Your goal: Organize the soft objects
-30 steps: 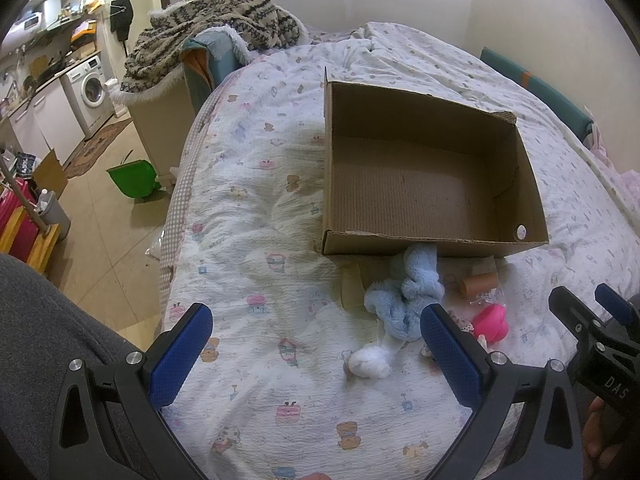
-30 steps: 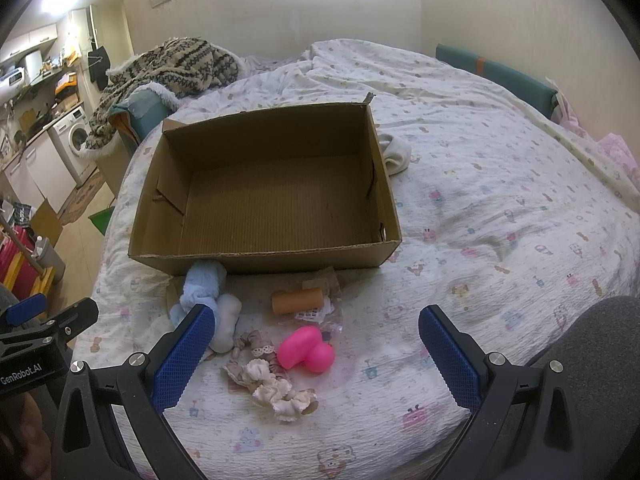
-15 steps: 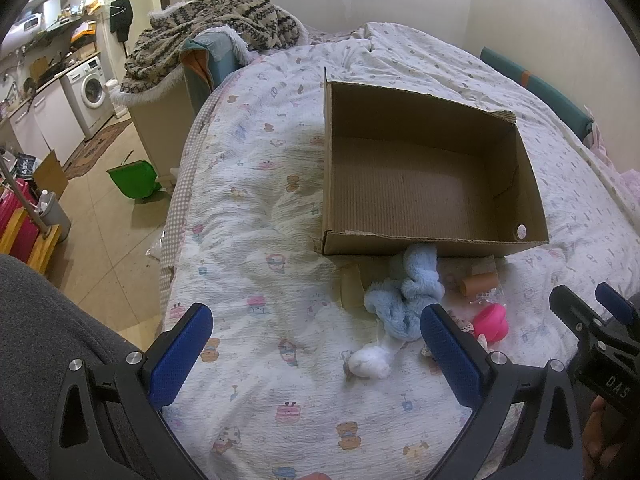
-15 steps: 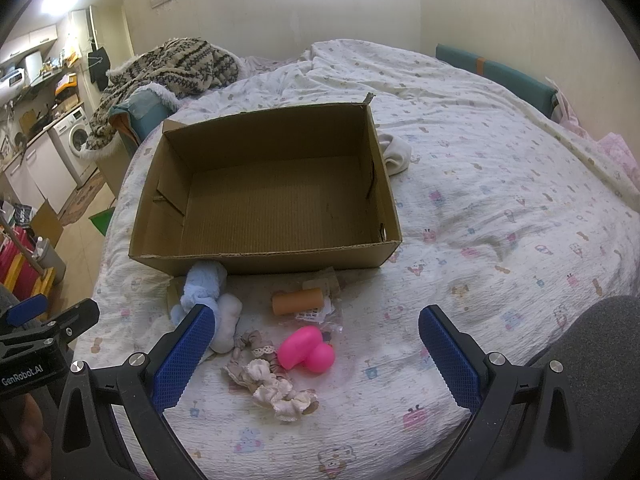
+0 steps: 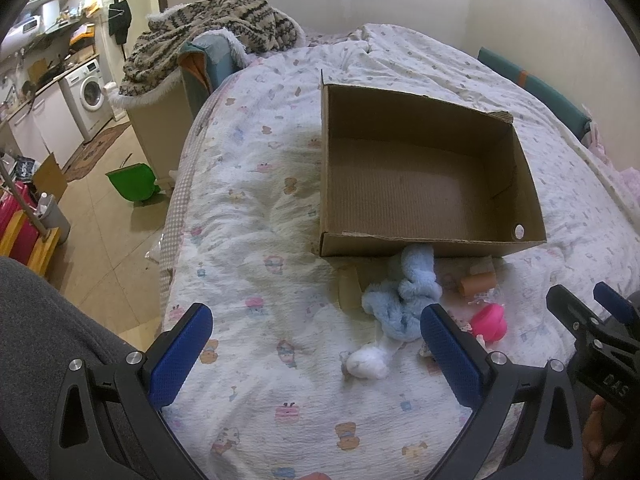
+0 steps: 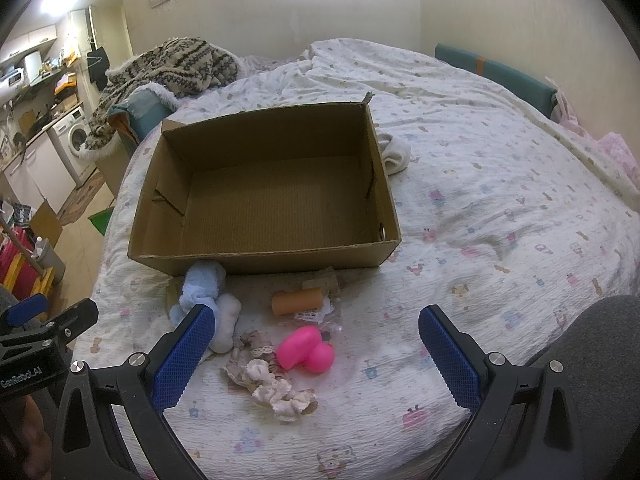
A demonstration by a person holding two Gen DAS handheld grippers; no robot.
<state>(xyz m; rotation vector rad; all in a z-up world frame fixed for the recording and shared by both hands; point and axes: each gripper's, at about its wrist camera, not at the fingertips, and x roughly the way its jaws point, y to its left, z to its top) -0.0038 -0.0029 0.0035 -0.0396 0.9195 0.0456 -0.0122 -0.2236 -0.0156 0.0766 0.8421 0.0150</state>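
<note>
An empty cardboard box lies open on the bed. In front of it lie a light-blue fluffy toy with a white end, a pink soft toy, a beige frilly scrunchie and an orange roll. My left gripper hovers open over the quilt, left of the blue toy. My right gripper stands open just above the pink toy and scrunchie. Neither holds anything.
A white cloth lies beside the box's right wall. The printed quilt spreads wide to the right. The bed's edge drops to a tiled floor with a green bin. A patterned blanket is heaped at the far left.
</note>
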